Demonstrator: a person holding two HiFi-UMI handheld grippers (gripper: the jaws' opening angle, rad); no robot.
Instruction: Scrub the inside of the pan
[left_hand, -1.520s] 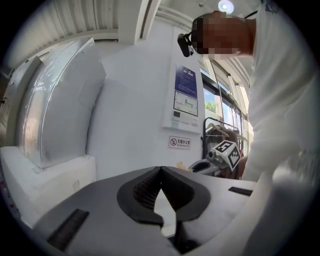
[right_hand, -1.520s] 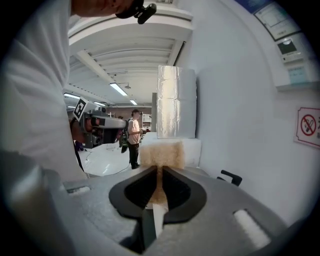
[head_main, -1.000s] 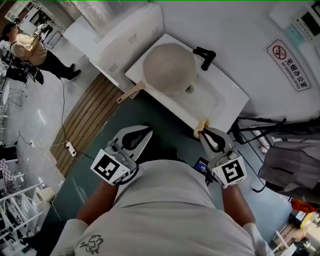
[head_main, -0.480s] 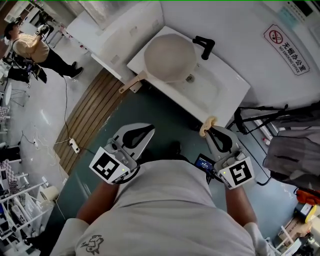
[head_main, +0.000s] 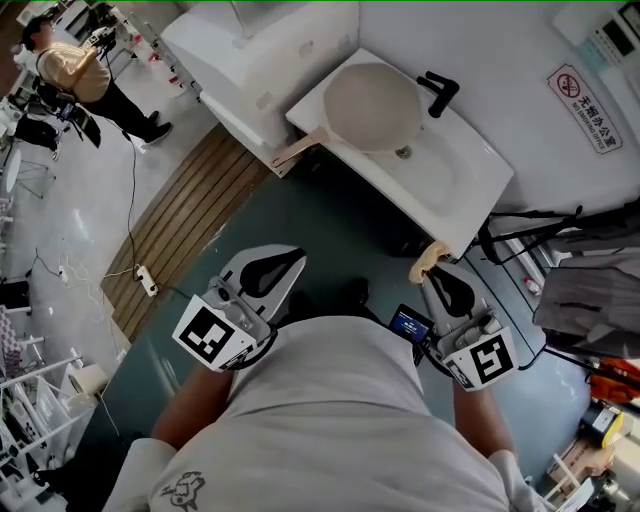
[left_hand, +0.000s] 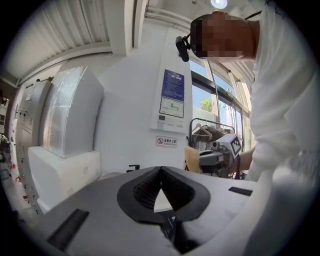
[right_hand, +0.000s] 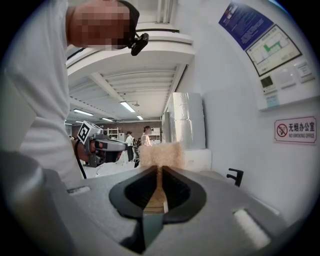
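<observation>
Your right gripper (right_hand: 160, 175) was clamped on a tan, fuzzy scrubbing sponge (right_hand: 161, 154) that stuck out past the jaw tips. Your left gripper (left_hand: 161, 172) was closed on nothing. Both hung near your waist, well apart from the round beige pan (head_main: 372, 107) lying in the white rectangular sink (head_main: 470, 185). You probably needed to lower the sponge flat into the pan while steadying its handle (head_main: 298, 150).

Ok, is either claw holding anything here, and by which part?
The right claw pinches a tan scrubbing sponge by one edge, most of it sticking out past the tips. The left claw is shut, empty.
</observation>
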